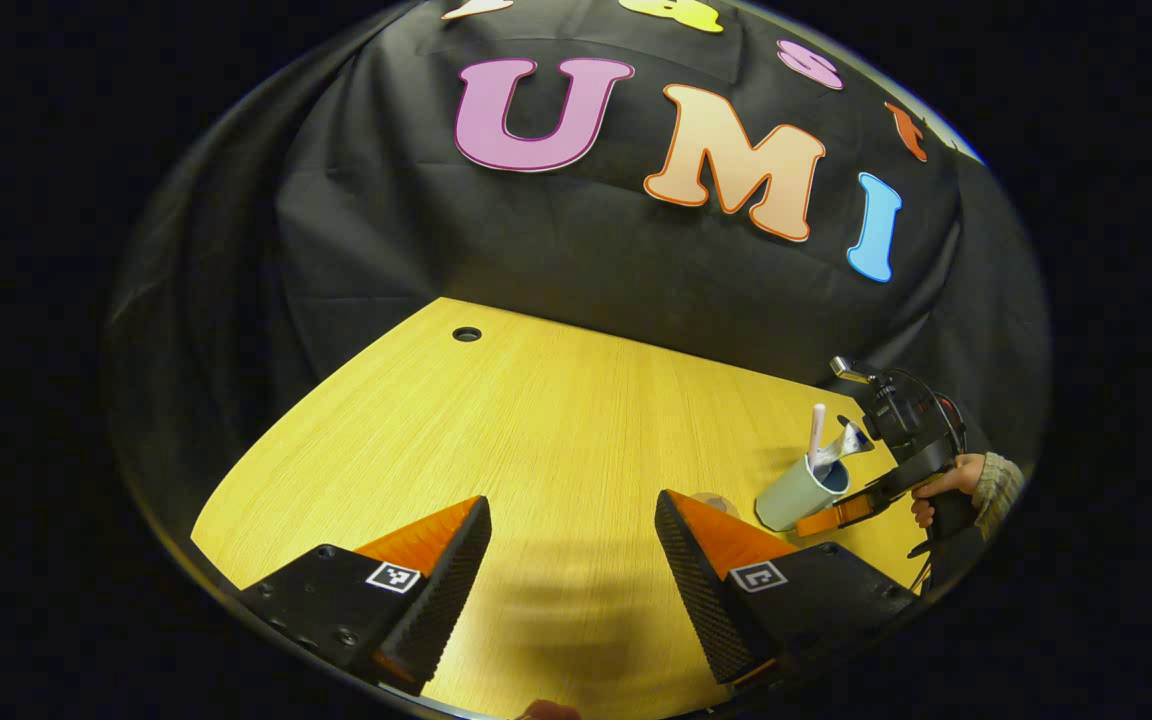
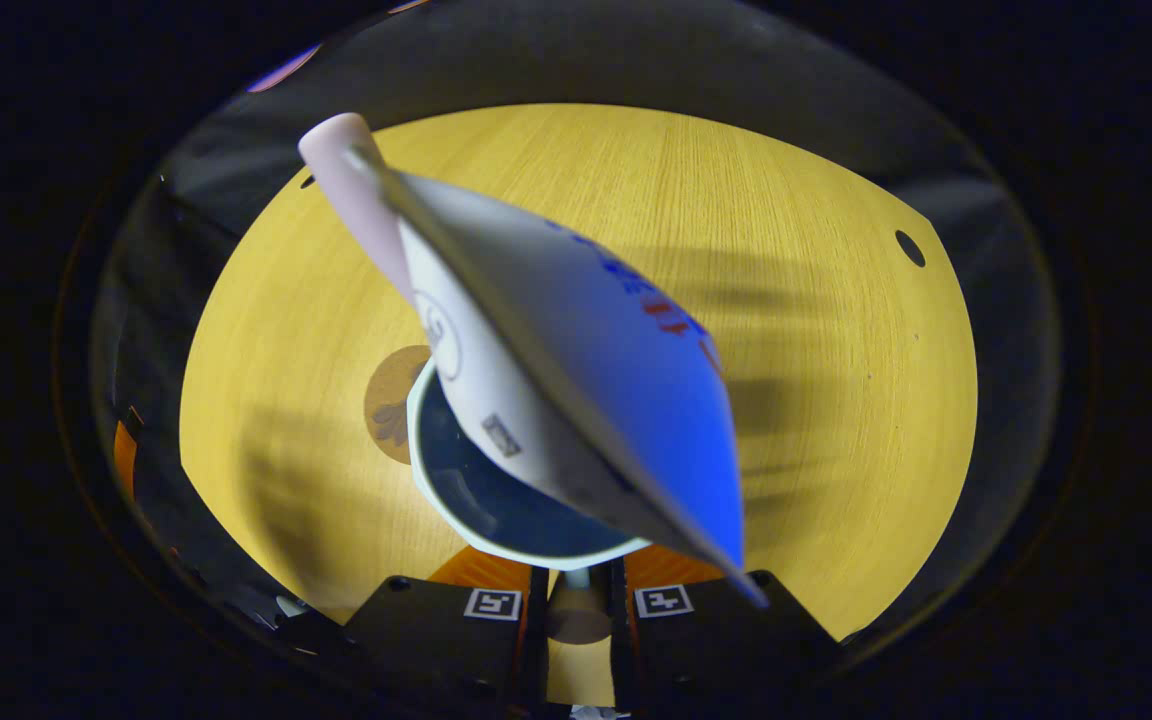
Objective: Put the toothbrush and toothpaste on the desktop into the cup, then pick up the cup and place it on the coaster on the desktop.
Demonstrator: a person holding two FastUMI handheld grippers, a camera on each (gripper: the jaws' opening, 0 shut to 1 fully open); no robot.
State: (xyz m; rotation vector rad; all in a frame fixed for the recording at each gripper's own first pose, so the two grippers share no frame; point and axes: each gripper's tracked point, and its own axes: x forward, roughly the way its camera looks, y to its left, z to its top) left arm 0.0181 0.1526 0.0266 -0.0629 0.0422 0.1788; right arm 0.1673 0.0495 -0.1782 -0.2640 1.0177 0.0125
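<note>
Right gripper (image 2: 576, 590) is pinched on the cup (image 2: 496, 500) rim, cup looks lifted and tilted, toothpaste (image 2: 586, 400) and toothbrush (image 2: 351, 190) inside. A thin rim grip could slip, tipping them out before the coaster (image 2: 391, 400). Left gripper (image 1: 571, 570) hangs open, idle.

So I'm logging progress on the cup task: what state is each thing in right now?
Cup: off the desk, tilted, gripped by its handle.
Toothbrush: standing in the cup.
Toothpaste: in the cup, sticking out past the rim.
Coaster: flat on the desk, bare, cup not yet on it.
Right gripper: shut on the cup's handle.
Left gripper: open, holding nothing.
</note>
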